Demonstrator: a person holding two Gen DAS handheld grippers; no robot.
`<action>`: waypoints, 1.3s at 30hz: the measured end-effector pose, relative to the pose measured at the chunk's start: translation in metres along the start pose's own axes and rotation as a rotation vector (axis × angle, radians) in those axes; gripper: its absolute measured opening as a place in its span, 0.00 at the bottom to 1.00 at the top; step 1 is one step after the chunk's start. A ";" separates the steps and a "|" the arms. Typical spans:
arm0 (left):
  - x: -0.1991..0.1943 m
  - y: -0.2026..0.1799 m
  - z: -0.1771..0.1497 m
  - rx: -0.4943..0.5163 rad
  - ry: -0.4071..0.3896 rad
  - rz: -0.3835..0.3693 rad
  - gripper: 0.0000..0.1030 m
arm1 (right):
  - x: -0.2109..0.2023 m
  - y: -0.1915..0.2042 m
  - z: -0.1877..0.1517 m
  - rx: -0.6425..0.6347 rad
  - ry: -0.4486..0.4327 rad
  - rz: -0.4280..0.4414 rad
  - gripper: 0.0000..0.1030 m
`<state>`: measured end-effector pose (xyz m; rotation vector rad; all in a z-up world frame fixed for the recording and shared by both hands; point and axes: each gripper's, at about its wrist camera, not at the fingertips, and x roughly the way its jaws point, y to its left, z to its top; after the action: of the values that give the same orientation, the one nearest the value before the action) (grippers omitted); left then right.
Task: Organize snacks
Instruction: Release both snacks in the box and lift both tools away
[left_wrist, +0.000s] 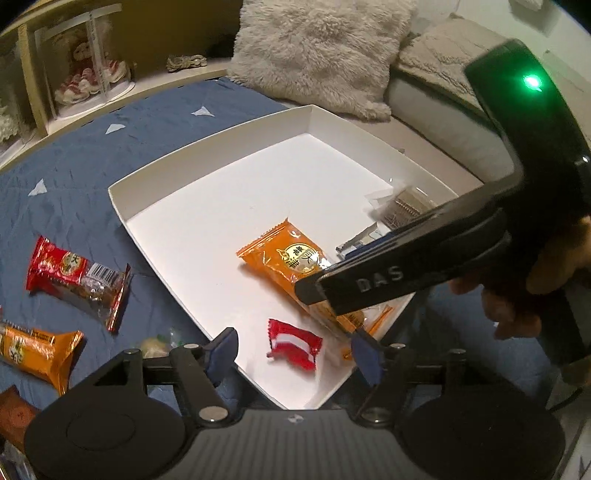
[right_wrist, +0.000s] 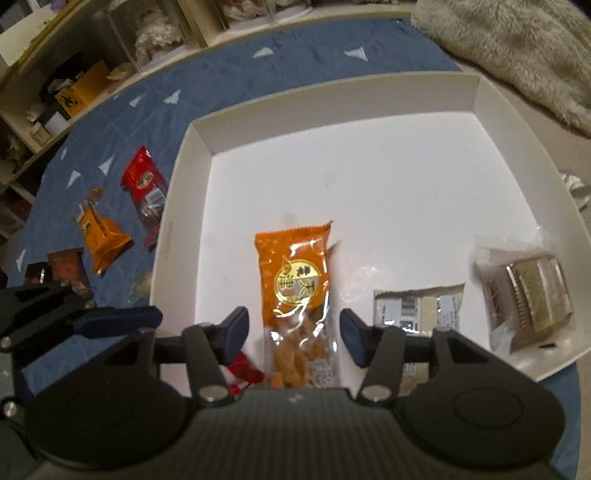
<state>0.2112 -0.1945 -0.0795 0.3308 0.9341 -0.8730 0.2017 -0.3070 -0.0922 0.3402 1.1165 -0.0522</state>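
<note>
Both grippers' jaws stand released over the shallow white cardboard box (right_wrist: 476, 92): orange plastic snack packet (right_wrist: 295, 288) lies lengthwise between the right gripper (right_wrist: 293, 330); small red-and-white candy (left_wrist: 293, 343) between the left gripper (left_wrist: 295, 354).

Glossy foil snack pkt (right_wrist: 295, 280), matt white card tray (right_wrist: 369, 177), quilted cloth (left_wrist: 92, 155).

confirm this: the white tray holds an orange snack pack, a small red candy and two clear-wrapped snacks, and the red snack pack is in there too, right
Not quite. The red snack pack is not in the white tray; it lies outside it on the blue cloth, as the left wrist view shows. The orange snack pack, the small red candy and the two clear-wrapped snacks are in the tray.
</note>
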 end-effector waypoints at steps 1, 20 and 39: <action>-0.001 0.000 0.000 -0.007 0.002 -0.002 0.67 | -0.003 -0.001 -0.001 0.002 -0.001 0.004 0.60; -0.032 -0.013 -0.011 -0.084 -0.010 0.008 0.70 | -0.070 -0.014 -0.025 0.028 -0.106 -0.013 0.70; -0.070 0.017 -0.032 -0.301 -0.042 0.074 1.00 | -0.117 -0.020 -0.061 0.027 -0.150 -0.108 0.99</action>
<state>0.1857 -0.1299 -0.0429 0.0869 0.9917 -0.6574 0.0927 -0.3228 -0.0175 0.2950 0.9851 -0.1854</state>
